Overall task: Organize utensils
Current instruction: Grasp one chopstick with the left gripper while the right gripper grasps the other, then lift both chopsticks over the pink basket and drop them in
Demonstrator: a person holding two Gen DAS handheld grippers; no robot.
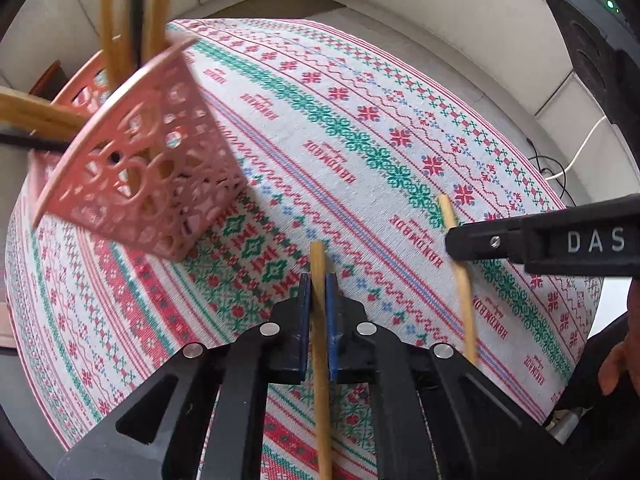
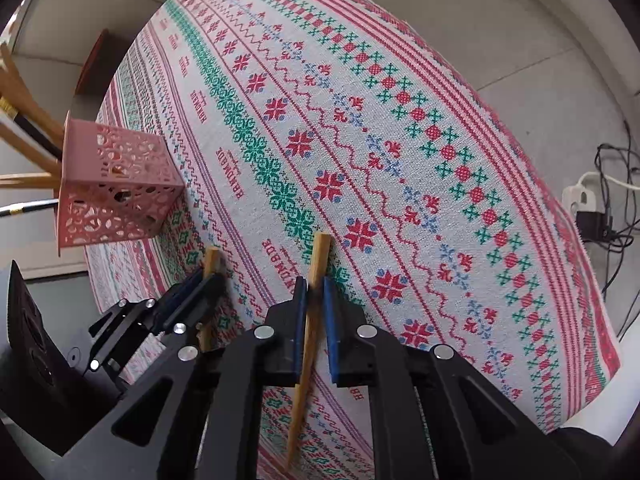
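Observation:
My left gripper (image 1: pixel 318 284) is shut on a wooden chopstick (image 1: pixel 317 256) that runs up between its blue pads, above the patterned tablecloth (image 1: pixel 360 140). To its right, my right gripper (image 1: pixel 452 240) reaches in from the side, shut on a second chopstick (image 1: pixel 464 292). In the right wrist view that gripper (image 2: pixel 315 284) pinches its tapered chopstick (image 2: pixel 320 252), and the left gripper (image 2: pixel 206 280) with its own chopstick (image 2: pixel 211 258) is just to the left. A pink lattice basket (image 1: pixel 148 172) (image 2: pixel 116 184) stands beyond at the left, with several wooden utensils sticking out of it.
The round table's cloth edge (image 2: pixel 560 240) drops off to the tiled floor on the right. A power strip with cables (image 2: pixel 580 196) lies on that floor. A black device (image 1: pixel 592 52) stands at the upper right, and a person's hand (image 1: pixel 616 364) shows at the right edge.

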